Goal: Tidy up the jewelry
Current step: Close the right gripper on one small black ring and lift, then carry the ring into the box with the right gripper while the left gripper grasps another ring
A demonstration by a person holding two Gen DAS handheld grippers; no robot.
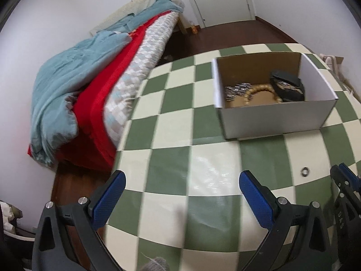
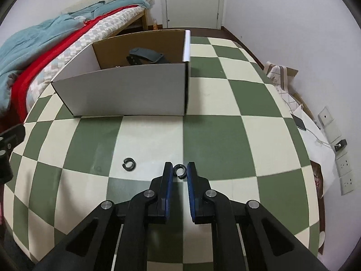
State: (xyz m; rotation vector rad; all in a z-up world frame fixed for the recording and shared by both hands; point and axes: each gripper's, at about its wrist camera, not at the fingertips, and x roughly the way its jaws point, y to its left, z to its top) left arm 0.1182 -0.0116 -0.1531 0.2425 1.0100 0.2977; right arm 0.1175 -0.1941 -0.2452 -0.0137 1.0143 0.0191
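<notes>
A white cardboard box (image 1: 270,117) stands on the green-and-cream checkered table (image 1: 169,158); it also shows in the right wrist view (image 2: 126,90). Inside lie a beaded bracelet (image 1: 250,92), a silver chain piece (image 1: 237,89) and a black watch (image 1: 286,83). My right gripper (image 2: 179,169) is closed around a small dark ring (image 2: 179,171) at its fingertips, low over the table. A second dark ring (image 2: 128,164) lies to its left on the table; it also shows in the left wrist view (image 1: 305,171). My left gripper (image 1: 180,178) is open and empty above the table's left edge.
A bed with a blue blanket (image 1: 74,79) and red sheet (image 1: 99,113) stands left of the table. A white door (image 2: 191,0) is at the back. Wall sockets (image 2: 343,169) and a dark phone (image 2: 300,122) are at the right edge.
</notes>
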